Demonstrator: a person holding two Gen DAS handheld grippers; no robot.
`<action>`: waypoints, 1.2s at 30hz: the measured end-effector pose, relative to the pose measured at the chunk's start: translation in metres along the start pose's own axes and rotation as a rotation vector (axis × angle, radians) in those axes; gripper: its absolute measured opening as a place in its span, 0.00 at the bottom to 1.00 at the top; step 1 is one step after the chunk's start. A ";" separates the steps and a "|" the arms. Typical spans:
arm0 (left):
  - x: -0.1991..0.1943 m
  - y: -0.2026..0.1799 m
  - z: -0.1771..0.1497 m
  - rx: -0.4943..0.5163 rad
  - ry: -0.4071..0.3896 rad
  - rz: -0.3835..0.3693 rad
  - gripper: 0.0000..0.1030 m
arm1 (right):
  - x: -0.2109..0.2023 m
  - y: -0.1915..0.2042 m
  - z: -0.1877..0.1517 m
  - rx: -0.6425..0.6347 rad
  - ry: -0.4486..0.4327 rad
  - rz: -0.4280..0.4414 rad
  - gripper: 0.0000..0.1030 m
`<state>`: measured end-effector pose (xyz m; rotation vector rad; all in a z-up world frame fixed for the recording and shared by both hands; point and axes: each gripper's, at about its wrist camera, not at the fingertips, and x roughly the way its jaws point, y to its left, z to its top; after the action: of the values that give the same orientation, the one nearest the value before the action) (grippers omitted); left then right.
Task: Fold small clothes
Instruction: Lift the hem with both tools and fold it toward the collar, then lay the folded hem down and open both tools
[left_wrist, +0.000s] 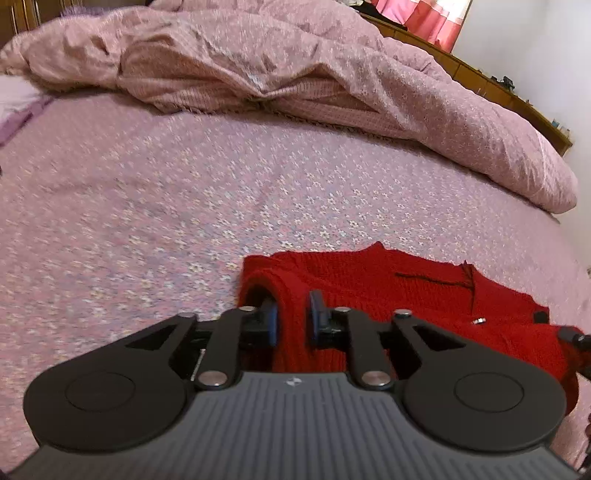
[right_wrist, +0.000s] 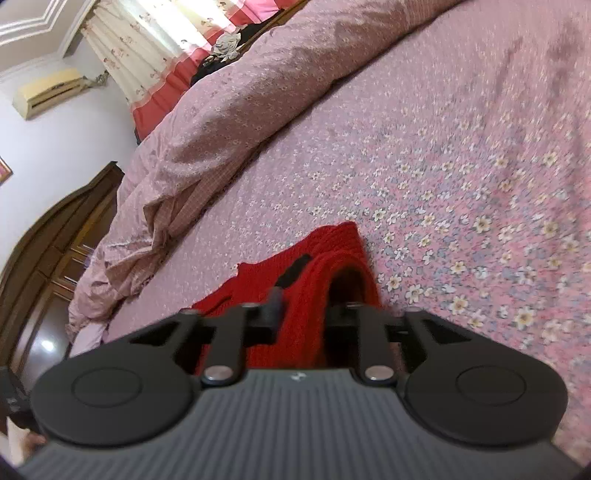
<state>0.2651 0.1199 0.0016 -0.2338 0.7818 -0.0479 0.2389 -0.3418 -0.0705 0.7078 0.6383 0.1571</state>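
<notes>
In the left wrist view, the left gripper (left_wrist: 291, 314) sat low over the bed, its two blue-padded fingers (left_wrist: 272, 321) closed on a raised ridge of the red knit sweater (left_wrist: 388, 295). The fold of knit ran straight between the pads and back toward the gripper body, pinched on both sides, with the left finger partly tucked under a rolled edge of the cloth. The rest of the sweater spread out flat to the right of the fingers on the floral bedspread (left_wrist: 184, 206), a dark line of stitching and a small metal fastening showing on it. At the far right edge a bit of the other tool could be seen at the sweater's border. A rumpled pink quilt (left_wrist: 295, 74) lay heaped across the far side of the bed. In the right wrist view, the right gripper (right_wrist: 306, 314) likewise gripped the sweater (right_wrist: 317, 280): a thick bunch of red knit stood between its fingers (right_wrist: 273, 302), clamped by them, though the view was blurred. The garment rose to a point ahead of the fingertips and trailed off to the left onto the bedspread (right_wrist: 461, 166), with the quilt (right_wrist: 221, 129) beyond.
</notes>
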 end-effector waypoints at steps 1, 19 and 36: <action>-0.006 -0.001 -0.001 0.014 -0.010 0.006 0.34 | -0.006 0.004 -0.001 -0.016 -0.011 -0.014 0.53; -0.049 -0.033 -0.061 -0.052 0.003 -0.128 0.62 | -0.060 0.044 -0.052 -0.059 -0.016 0.065 0.59; -0.003 -0.030 -0.064 -0.236 0.046 -0.132 0.61 | -0.023 0.041 -0.062 0.047 0.003 0.070 0.59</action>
<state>0.2198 0.0793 -0.0336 -0.5093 0.8172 -0.0856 0.1864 -0.2840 -0.0684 0.7762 0.6222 0.2083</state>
